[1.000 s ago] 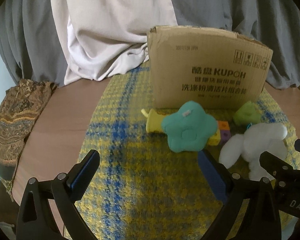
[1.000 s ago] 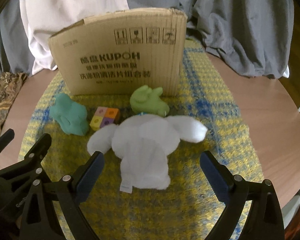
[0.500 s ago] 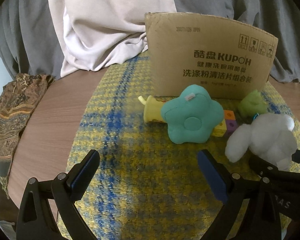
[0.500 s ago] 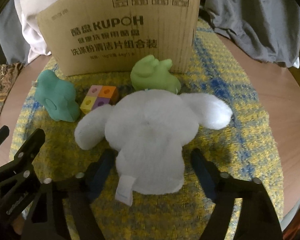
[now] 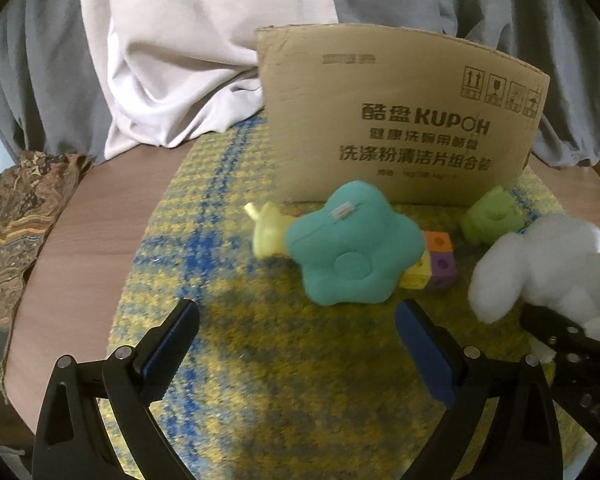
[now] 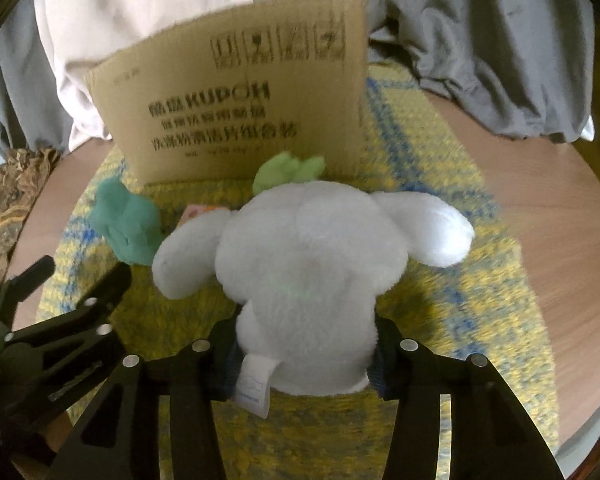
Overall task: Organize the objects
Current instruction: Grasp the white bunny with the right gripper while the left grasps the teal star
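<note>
The right gripper (image 6: 304,352) has its black fingers pressed into the lower body of the fluffy white long-eared plush toy (image 6: 312,264), a firm squeeze on both flanks, its sewn-in label hanging just by the left finger. The plush fills the middle of the right wrist view, ears flopped out to either side. Whether it is clear of the mat, I cannot tell.

Over on the other side, the left gripper (image 5: 296,344) hangs above the yellow-and-blue checked woven mat (image 5: 204,264) with its blue-padded fingers spread wide, nothing between them. Just ahead of it lies the teal flower-shaped plush cushion (image 5: 348,248), leaning against a pale yellow soft toy (image 5: 268,232) on one side and touching a cluster of small orange, yellow and purple cubes (image 5: 436,256) on the other. A lime-green soft toy (image 5: 488,220) sits at the foot of the upright brown cardboard box printed KUPOH (image 5: 400,120) (the box stands at the far edge of the mat).

The mat covers the middle of a round wooden table (image 5: 100,216). A brown patterned cloth (image 5: 16,216) drapes over the table's left edge. Behind everything, grey fabric (image 6: 500,48) and a cream-white sheet (image 5: 188,48) hang in loose folds, closing off the room.
</note>
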